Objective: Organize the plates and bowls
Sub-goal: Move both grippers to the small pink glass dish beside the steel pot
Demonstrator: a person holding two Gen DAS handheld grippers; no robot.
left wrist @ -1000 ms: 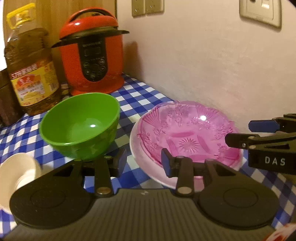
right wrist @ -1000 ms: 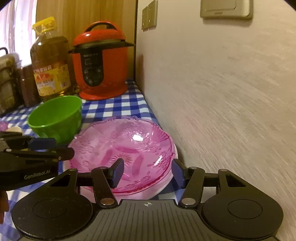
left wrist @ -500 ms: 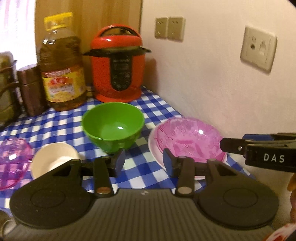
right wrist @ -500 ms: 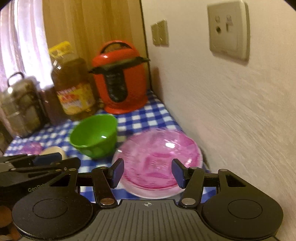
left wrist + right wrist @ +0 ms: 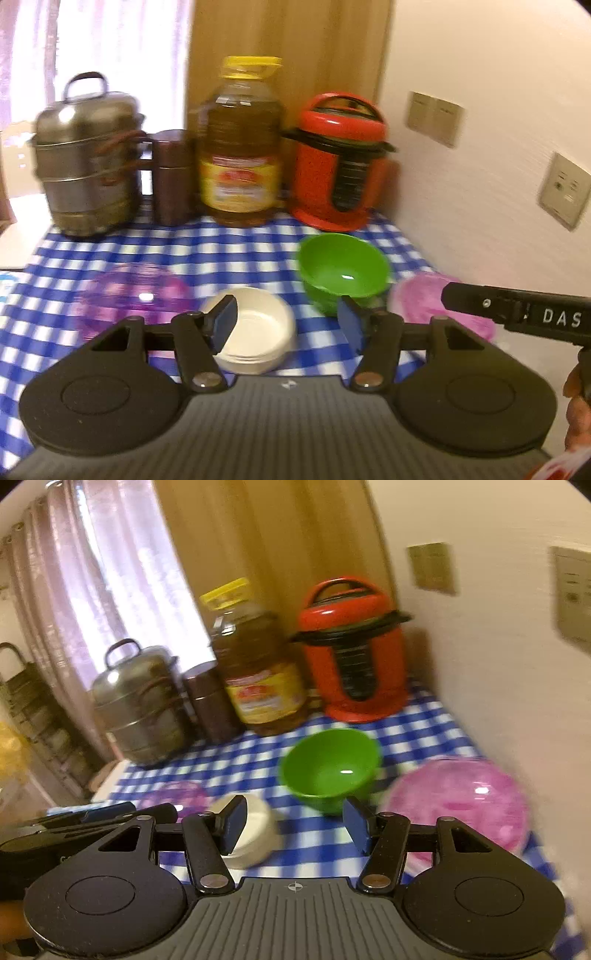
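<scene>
Blue-and-white check cloth (image 5: pixel 236 254) covers the bench, and the dishes sit spread across it. The green bowl (image 5: pixel 343 271) stands upright near the middle-right, just in front of the red cooker (image 5: pixel 341 166). To its right, close to the wall, lies the pink glass plate (image 5: pixel 458 805), resting on a pale plate whose edge barely shows; blur hides the detail. In front of the green bowl and to its left sits the small white bowl (image 5: pixel 255 330), and left of that the purple glass bowl (image 5: pixel 136 295), both upright and apart from each other.

Along the back stand a steel stacked pot (image 5: pixel 86 158), a brown canister (image 5: pixel 171 177), a big oil bottle (image 5: pixel 240 147) with a yellow cap, and the cooker, all in a row.

The left tongs (image 5: pixel 286 325) hang above the bench with their jaws about half apart; they have just been opening, and nothing is between them, the white bowl only showing behind the left blue pad. The right tongs (image 5: pixel 295 821) also stand about half apart and hold nothing, with bare cloth showing through the gap. Each pair of tongs shows at the edge of the other's view, and part of a hand (image 5: pixel 576 413) is at the right edge of the left view.
</scene>
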